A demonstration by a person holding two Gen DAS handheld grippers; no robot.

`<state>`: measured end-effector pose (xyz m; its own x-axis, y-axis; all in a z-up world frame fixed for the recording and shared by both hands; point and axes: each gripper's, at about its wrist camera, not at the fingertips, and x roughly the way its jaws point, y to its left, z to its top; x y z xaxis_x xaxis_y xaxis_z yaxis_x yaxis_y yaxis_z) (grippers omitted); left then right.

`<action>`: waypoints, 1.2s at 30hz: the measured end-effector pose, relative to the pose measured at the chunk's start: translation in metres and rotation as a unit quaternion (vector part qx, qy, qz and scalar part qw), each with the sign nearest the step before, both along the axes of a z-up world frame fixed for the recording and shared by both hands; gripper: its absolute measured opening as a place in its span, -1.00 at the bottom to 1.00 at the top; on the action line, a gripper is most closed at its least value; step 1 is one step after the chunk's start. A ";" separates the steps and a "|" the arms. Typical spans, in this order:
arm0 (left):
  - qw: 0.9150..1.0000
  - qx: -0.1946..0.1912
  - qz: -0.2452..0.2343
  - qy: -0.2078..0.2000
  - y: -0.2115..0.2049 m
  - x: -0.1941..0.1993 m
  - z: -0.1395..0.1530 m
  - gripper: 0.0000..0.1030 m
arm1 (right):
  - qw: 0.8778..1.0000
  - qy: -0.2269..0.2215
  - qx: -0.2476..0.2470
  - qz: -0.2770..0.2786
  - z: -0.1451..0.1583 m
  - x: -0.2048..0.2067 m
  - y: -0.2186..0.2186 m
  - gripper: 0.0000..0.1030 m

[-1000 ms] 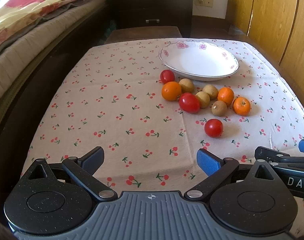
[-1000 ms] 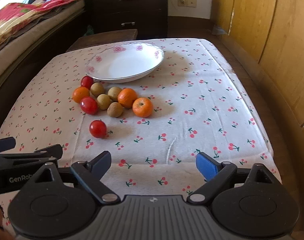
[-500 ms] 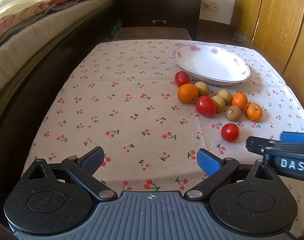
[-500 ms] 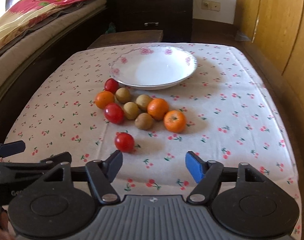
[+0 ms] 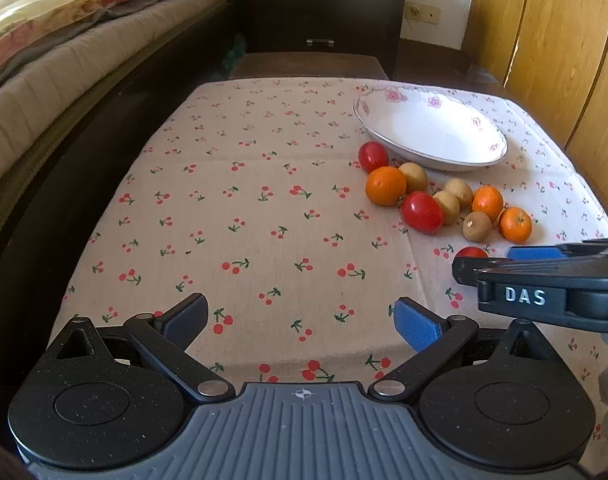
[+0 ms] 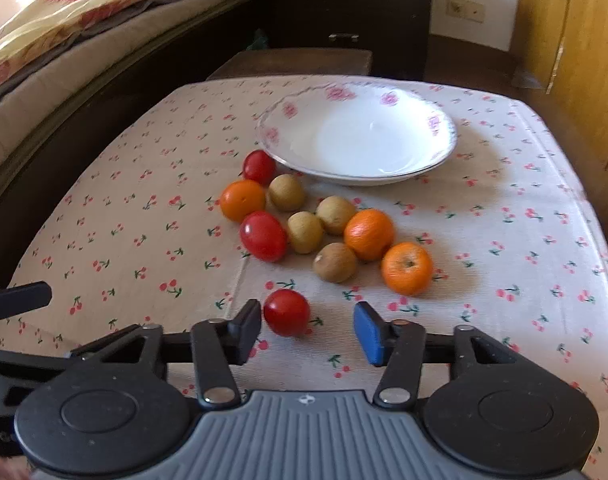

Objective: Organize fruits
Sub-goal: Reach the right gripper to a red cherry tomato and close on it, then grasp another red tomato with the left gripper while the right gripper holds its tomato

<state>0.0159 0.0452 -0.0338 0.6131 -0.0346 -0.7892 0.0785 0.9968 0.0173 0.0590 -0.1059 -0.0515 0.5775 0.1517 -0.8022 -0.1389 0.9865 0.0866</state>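
Near the table's [image 6: 544, 208] front edge the right gripper [image 6: 308, 332] has come forward over the lone tomato [image 6: 285, 312] – jaws closing, pads not yet pressing – a first pick for the empty bowl [image 6: 444, 152], while the left gripper [image 5: 299, 322] hangs wide open, empty

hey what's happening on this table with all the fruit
A person is sorting fruit with two handheld claws. The right claw is closing around the lone tomato nearest the edge of the cherry-print tablecloth; the tomato sits between its fingers, beside the dark pad and clear of the blue one. The left claw hangs open over bare cloth. The floral bowl is empty, with the other tomatoes, oranges and brown fruits clustered beside it.
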 end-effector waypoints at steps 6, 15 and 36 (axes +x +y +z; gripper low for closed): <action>1.000 0.014 -0.021 -0.005 -0.009 -0.001 -0.002 0.95 | 0.999 0.006 -0.018 0.025 -0.003 0.004 0.006 -0.39; 0.999 -0.024 -0.046 0.000 -0.013 0.003 -0.001 0.75 | 1.000 0.013 0.005 0.021 0.012 -0.004 -0.015 -0.47; 0.991 -0.065 -0.119 -0.001 -0.059 0.056 -0.009 0.43 | 0.999 0.026 0.046 0.000 0.030 -0.019 -0.066 -0.47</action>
<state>0.0719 -0.0136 -0.0429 0.5770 -0.2790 -0.7676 0.3117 0.9439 -0.1087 0.0404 -0.1720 -0.0215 0.5356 0.2266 -0.8135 -0.1317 0.9740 0.1846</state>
